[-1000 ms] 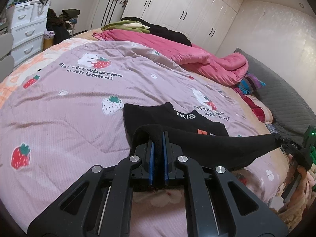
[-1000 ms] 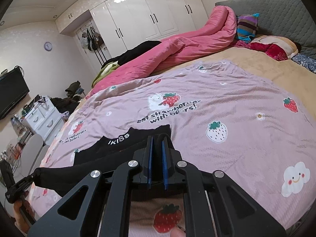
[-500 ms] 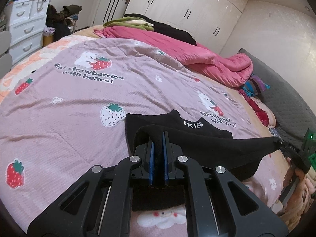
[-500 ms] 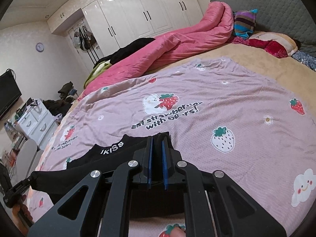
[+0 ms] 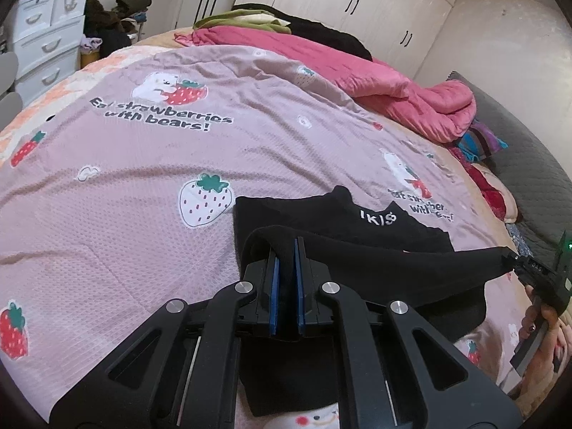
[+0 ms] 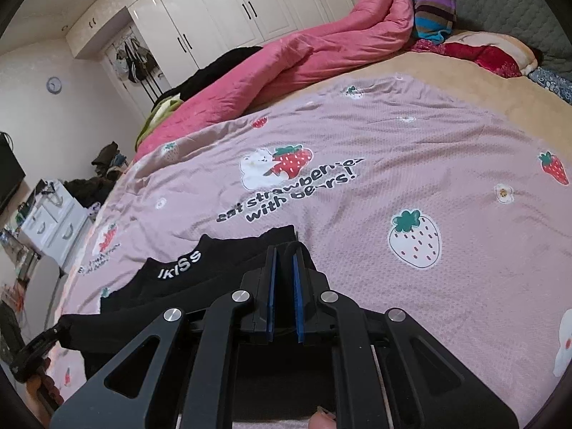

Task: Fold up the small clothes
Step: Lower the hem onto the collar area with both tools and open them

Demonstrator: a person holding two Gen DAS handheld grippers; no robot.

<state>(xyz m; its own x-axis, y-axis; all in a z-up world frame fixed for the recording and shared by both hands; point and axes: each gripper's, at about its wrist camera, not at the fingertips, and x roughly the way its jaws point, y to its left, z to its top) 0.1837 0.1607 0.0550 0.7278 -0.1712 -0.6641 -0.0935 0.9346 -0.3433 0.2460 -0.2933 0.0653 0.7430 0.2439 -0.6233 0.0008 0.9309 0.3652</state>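
Note:
A small black garment (image 5: 361, 228) with white "IKISS" lettering lies on the pink strawberry-print blanket (image 5: 143, 186). Its near edge is lifted and stretched taut between the two grippers, over the flat part. My left gripper (image 5: 285, 246) is shut on the garment's left corner, black cloth pinched between the blue pads. In the right wrist view the same black garment (image 6: 214, 268) shows its lettering at left, and my right gripper (image 6: 284, 254) is shut on its right corner. The right gripper (image 5: 514, 262) also shows at the right edge of the left wrist view, the left gripper (image 6: 53, 332) at the lower left of the right wrist view.
A rolled pink duvet (image 5: 375, 82) and dark clothes lie along the far side of the bed. Pillows (image 6: 482, 50) and a striped cloth (image 6: 434, 14) sit by the grey headboard. White drawers (image 5: 43, 50) and wardrobes (image 6: 228, 10) stand beyond the bed. A person's hand (image 5: 543, 336) holds the right gripper.
Both grippers have moved forward and down over the bed, carrying the lifted black edge over the flat part of the garment. The lettering now lies closer to the fingers.

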